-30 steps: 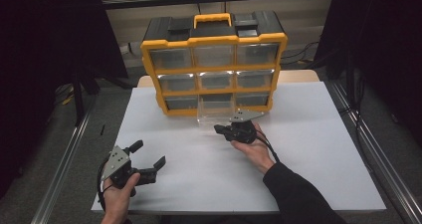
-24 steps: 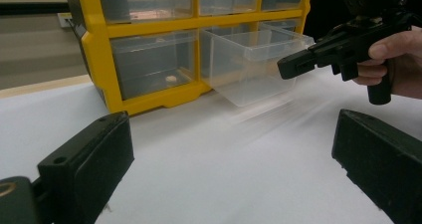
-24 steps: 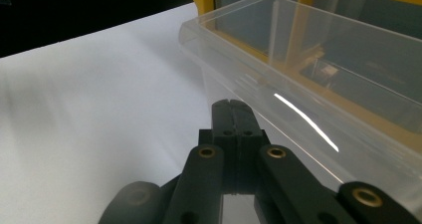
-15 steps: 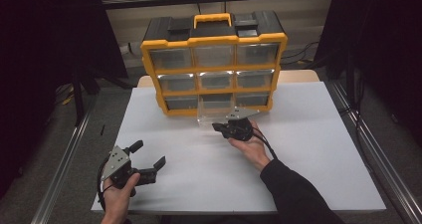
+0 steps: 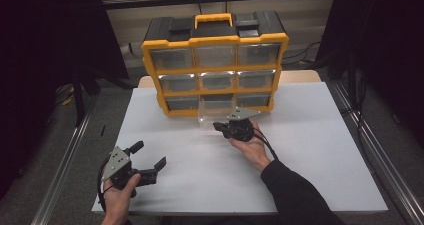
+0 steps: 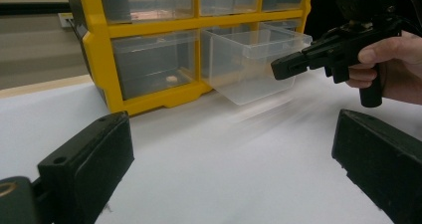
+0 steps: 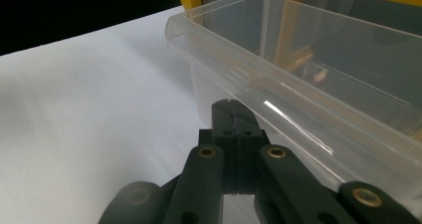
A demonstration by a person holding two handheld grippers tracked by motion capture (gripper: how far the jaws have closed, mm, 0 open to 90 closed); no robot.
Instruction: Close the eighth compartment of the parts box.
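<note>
Counter [image 5: 320,150] white, dark room; yellow organizer [image 5: 215,60] at back, clear drawer [image 5: 216,116] pulled out from bottom row. Left gripper [image 6: 229,174] view: jaws wide open, drawer empty-looking. Right gripper [image 7: 232,115] view: jaws closed, beside drawer's front lip.

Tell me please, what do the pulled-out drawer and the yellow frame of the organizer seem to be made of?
The pulled-out drawer looks like clear, glossy hard plastic: the cabinet shows through its walls, and its rim catches bright glints. The yellow frame appears to be opaque moulded plastic with a smooth, slightly shiny finish, judging by its even colour and rounded edges; the exact kind of plastic cannot be told.
</note>
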